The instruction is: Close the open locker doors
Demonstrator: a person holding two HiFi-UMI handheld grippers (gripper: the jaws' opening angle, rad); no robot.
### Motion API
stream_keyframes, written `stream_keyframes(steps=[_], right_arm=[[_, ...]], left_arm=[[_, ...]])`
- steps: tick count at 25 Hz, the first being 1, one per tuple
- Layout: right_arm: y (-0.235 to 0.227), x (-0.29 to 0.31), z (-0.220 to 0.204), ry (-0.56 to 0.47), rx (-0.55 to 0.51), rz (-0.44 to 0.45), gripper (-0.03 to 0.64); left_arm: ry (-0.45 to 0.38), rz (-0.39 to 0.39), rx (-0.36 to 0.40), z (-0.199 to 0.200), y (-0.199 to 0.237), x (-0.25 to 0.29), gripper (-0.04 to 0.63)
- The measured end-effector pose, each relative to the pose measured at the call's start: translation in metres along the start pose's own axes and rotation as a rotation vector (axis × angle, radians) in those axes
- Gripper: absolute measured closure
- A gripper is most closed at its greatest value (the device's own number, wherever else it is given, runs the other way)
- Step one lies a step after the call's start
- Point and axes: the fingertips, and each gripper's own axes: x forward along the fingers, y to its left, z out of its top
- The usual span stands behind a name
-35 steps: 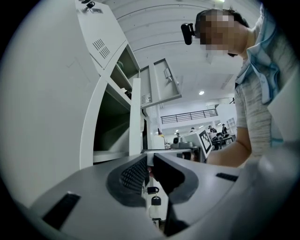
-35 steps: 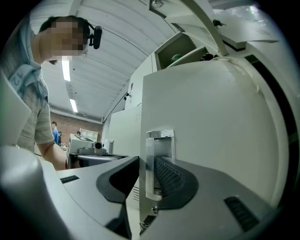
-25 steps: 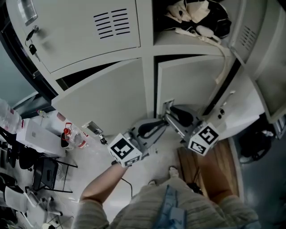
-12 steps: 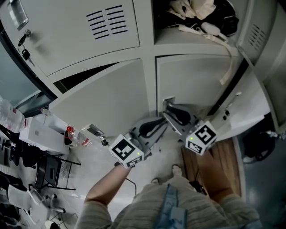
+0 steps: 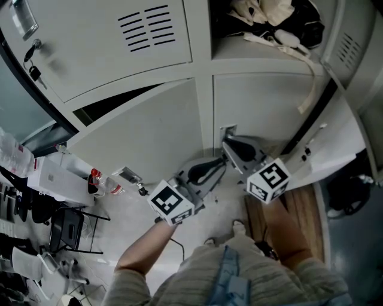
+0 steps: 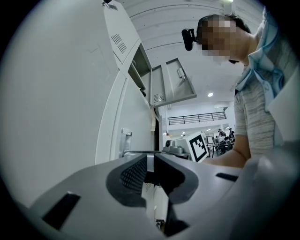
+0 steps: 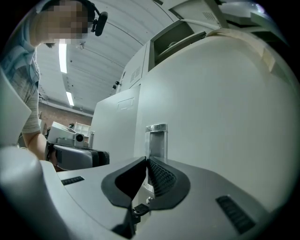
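Note:
The grey lower-right locker door [image 5: 263, 107] carries a metal latch [image 5: 228, 131] at its left edge. My right gripper [image 5: 227, 144] points level at that latch [image 7: 156, 138]. Its jaws have just been closing and now meet just below the latch, with nothing visibly between them. My left gripper [image 5: 219, 164] hangs beside it, lower and to the left, also shut and empty. The lower-left door [image 5: 149, 131] stands ajar with a dark gap above it. A further door [image 5: 335, 143] swings open at the right. The upper-right compartment [image 5: 269, 18] is open, with a bag inside.
A pale strap [image 5: 308, 77] hangs from the bag over the lower door. Keys [image 5: 33, 57] dangle from the vented upper-left door. Bottles [image 5: 99, 182], a white box and a chair [image 5: 66, 230] stand on the floor at left. A wooden board [image 5: 299, 209] lies at right.
The right gripper has edged closer to the latch and its jaws have come together. The left gripper has stayed about where it was.

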Motion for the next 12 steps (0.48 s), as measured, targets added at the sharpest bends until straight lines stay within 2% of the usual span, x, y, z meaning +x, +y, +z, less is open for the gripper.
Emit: stream_keyframes(steps=[12], right_arm=[[-0.0050,0.0063,-0.0011,0.009,0.007,-0.048,0.594]], left_arm=[[-0.022,-0.007,-0.011,0.0043,0.0004,-0.0048,0.568]])
